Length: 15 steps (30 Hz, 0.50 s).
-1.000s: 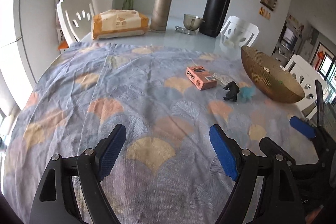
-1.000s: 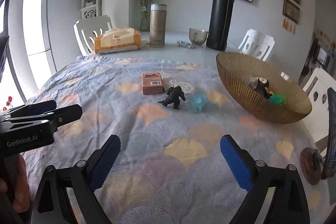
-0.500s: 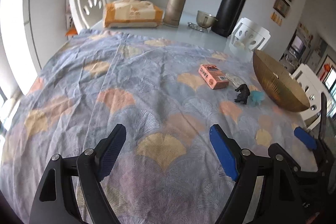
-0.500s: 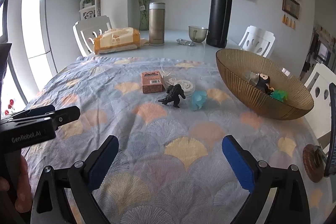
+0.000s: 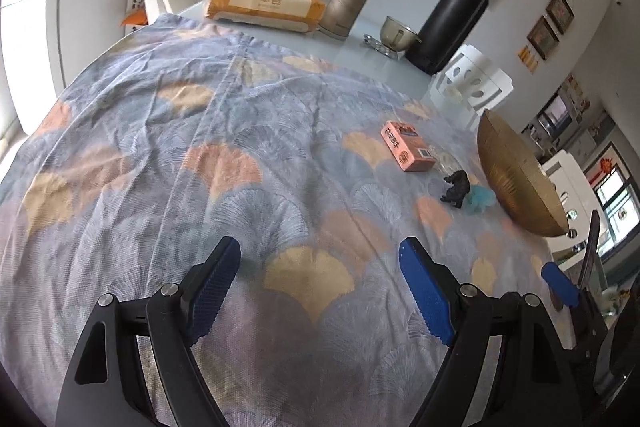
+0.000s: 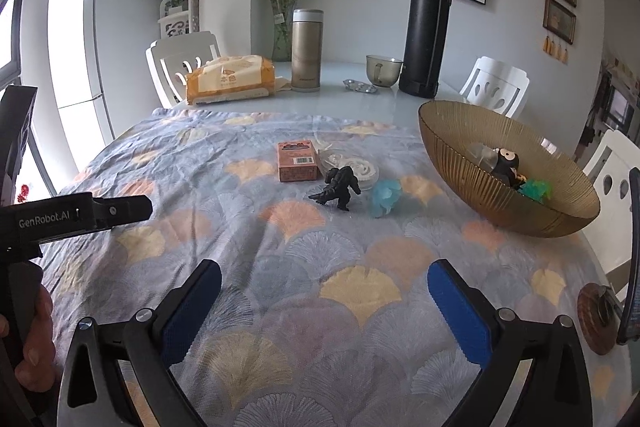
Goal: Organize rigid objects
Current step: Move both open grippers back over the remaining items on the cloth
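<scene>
A black dinosaur toy (image 6: pixel 336 187), a light blue toy (image 6: pixel 385 195), an orange box (image 6: pixel 296 161) and a white round lidded dish (image 6: pixel 352 167) lie mid-table on the patterned cloth. A gold ribbed bowl (image 6: pixel 460 167) at the right holds a dark figurine (image 6: pixel 506 165) and a green toy (image 6: pixel 538 189). My right gripper (image 6: pixel 326 307) is open and empty, well short of the toys. My left gripper (image 5: pixel 320 287) is open and empty over bare cloth; the dinosaur (image 5: pixel 456 187), box (image 5: pixel 408 151) and bowl (image 5: pixel 516 183) lie far to its right.
At the table's far end stand a tissue pack (image 6: pixel 230 79), a gold flask (image 6: pixel 307 51), a black thermos (image 6: pixel 426 31) and a small metal cup (image 6: pixel 383 69). White chairs (image 6: pixel 496 89) surround the table. A brown coaster-like disc (image 6: pixel 598 319) lies near the right edge.
The left gripper has tilted and swung left, so the toys and bowl sit further right in its view. The right gripper has barely moved. Both stay open.
</scene>
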Available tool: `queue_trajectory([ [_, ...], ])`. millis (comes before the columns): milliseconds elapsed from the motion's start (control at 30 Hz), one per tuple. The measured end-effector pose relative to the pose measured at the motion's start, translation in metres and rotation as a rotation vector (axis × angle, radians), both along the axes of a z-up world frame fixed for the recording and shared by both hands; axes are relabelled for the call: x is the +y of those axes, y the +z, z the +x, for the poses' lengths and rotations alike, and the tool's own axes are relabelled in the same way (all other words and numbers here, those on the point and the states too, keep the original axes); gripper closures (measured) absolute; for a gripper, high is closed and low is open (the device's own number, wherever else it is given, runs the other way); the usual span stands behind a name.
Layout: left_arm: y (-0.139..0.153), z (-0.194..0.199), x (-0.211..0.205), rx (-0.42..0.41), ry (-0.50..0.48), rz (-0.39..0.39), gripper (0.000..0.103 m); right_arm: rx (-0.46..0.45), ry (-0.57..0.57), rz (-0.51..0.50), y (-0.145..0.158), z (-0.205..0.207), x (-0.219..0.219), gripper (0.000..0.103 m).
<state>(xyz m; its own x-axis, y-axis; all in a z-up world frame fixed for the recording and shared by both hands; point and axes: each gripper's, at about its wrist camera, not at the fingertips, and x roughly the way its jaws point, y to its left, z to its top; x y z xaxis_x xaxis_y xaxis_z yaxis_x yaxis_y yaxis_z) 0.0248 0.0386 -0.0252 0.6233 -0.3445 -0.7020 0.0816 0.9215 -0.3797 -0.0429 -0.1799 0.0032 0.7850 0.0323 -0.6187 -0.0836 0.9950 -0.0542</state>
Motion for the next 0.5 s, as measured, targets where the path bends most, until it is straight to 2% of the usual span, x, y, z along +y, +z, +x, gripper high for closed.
queue_trajectory([
  [233,0.0027,-0.0022,-0.0099,-0.029,-0.005,0.083,0.022,-0.005,-0.002,-0.002,0.0007,-0.0002,0.0007,0.000],
  [500,0.0017,0.0004,-0.0073,-0.030,0.014,0.097,0.022,0.007,-0.023,0.033,0.0002,0.0026,-0.0078,0.000],
])
